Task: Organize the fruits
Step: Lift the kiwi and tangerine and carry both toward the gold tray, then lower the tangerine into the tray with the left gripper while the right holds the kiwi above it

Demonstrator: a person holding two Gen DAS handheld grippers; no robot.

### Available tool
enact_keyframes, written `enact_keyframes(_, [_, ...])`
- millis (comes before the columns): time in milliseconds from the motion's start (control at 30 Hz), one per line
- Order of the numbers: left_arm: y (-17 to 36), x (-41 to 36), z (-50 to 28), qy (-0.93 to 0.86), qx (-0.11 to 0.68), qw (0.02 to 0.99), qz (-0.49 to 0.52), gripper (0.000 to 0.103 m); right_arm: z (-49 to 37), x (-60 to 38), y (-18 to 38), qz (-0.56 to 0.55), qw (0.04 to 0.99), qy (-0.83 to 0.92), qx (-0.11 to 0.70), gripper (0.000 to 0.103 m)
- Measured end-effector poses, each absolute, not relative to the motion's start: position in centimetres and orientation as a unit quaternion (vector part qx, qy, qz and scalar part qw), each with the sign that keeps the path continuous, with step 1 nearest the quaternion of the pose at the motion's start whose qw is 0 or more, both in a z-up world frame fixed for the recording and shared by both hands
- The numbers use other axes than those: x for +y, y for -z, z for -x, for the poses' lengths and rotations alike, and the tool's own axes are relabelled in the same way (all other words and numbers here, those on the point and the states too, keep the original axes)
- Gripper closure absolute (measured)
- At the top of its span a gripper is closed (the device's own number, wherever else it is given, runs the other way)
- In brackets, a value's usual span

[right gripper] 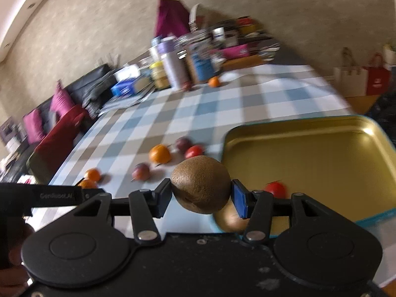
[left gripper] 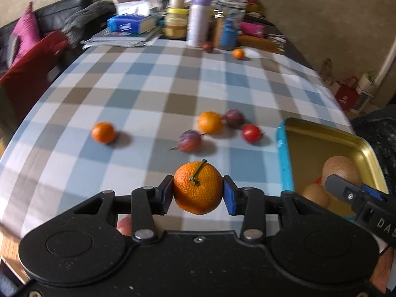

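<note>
left gripper [left gripper: 198, 191] grips mandarin [left gripper: 198, 188] — beside tin [left gripper: 282, 148] rim (checked cloth)

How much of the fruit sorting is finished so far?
Early days. The tin holds a red fruit and a kiwi. The left gripper holds a mandarin, the right gripper a second kiwi. Several fruits wait on the tablecloth.
</note>
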State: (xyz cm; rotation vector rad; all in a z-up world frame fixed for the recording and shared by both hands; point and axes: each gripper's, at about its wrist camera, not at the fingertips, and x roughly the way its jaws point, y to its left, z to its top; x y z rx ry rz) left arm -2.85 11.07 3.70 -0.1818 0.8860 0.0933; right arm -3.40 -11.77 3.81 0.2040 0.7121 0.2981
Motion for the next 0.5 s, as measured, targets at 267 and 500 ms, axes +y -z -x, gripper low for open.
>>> enact_keyframes(267, [-4.3, 6.6, 0.3, 0.017, 0.424, 0.903, 0.064, 0.053, 2.5, -18.2, -3.9, -0.131, 0.932, -0.028, 0.338, 0.049])
enact_keyframes(500, [-4.4, 2.4, -2.1, 0.061, 0.429, 0.900, 0.040, 0.053, 2.1, -22.5, -2.9, -0.145, 0.923, 0.071, 0.350, 0.049])
